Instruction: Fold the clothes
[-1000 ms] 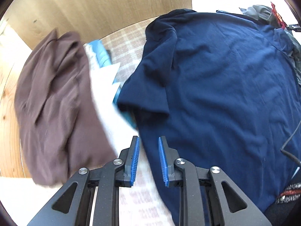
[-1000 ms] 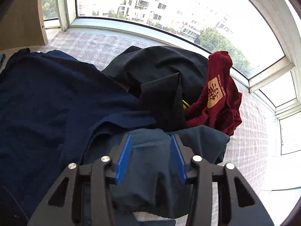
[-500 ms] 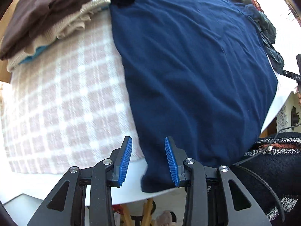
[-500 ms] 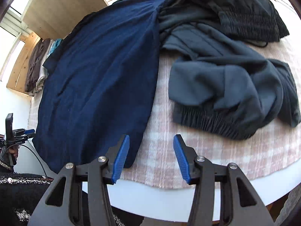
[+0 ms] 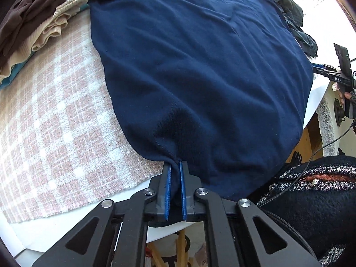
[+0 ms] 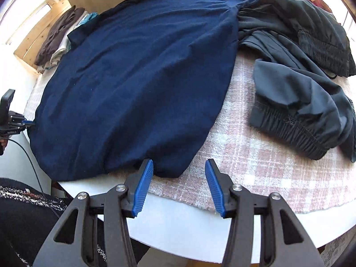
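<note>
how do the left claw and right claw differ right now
The left claw is shut on the near hem of the navy shirt; the right claw is open and holds nothing. The left claw's hem corner bunches up between its pads, while the right claw's left fingertip sits at the shirt's other near corner and its right one over the checked cloth. Both have blue ribbed pads and face the same shirt.
</note>
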Demonstrator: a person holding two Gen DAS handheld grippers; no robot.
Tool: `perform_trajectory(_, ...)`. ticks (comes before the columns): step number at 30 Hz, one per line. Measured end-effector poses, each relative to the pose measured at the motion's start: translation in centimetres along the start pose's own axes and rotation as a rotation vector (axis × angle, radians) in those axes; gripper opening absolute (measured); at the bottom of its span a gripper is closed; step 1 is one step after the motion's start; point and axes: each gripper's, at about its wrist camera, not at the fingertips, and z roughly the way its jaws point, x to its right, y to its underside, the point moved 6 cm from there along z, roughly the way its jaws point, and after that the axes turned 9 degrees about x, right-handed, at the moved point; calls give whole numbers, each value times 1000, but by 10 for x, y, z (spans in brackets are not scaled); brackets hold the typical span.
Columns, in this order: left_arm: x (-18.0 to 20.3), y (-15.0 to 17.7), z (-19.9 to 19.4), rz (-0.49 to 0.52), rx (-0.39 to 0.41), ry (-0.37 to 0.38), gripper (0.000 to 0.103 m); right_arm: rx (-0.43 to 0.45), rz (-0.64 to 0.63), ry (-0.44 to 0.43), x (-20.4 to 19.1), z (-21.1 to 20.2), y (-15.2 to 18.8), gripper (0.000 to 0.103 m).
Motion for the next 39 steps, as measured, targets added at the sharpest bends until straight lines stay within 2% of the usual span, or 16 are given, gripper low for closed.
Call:
perform_trajectory(6,-9,-8,-18,-52,51,-9,6,76,-120,-86,-16,7,-7,48)
perform_trajectory(8,-12,-9,-28,-67,73,-16,6,72,-135,-117,-28,10,-9,44)
perform_trajectory(9,-14,-9,-34,-75,85,-20,5,68,-123,-159,-30,9,-12,20)
perform_trajectory(10,-15,-11,-38,-75,97,-29,4,64,-101,-191,-30,6,-15,4)
perform_trajectory(13,-18,-18,-57,-87,148,-43,4,102,-53,-258,-36,-13,-25,4)
perform_trajectory(16,-20,-26,-85,-101,218,-54,4,193,-20,-299,-37,-54,-44,4)
perform_trajectory(19,-30,-61,-106,-59,264,-85,4,287,-17,-315,-34,-98,-71,4)
perform_trajectory(21,-36,-85,-120,-30,295,-105,4,327,-32,-294,-26,-113,-98,4)
perform_trajectory(23,-39,-105,-124,-7,316,-138,4,332,-62,-222,-14,-106,-130,4)
perform_trajectory(25,-56,-128,-106,-20,316,-145,4,302,-78,-103,10,-82,-158,4)
perform_trajectory(27,-71,-152,-71,-30,270,-154,4,163,-35,-24,35,-37,-169,8)
perform_trajectory(28,-71,-148,-50,-26,238,-147,4,91,26,2,48,-17,-166,14)
perform_trajectory(30,-81,-150,-24,-38,179,-148,4,-16,129,28,66,11,-154,18)
perform_trajectory(33,-87,-147,-5,-52,151,-145,4,-6,209,-43,59,16,-131,18)
perform_trajectory(37,-92,-134,-17,-82,177,-107,11,-21,299,-146,36,20,-102,36)
perform_trajectory(39,-94,-125,-29,-72,185,-116,15,-27,316,-172,23,29,-96,37)
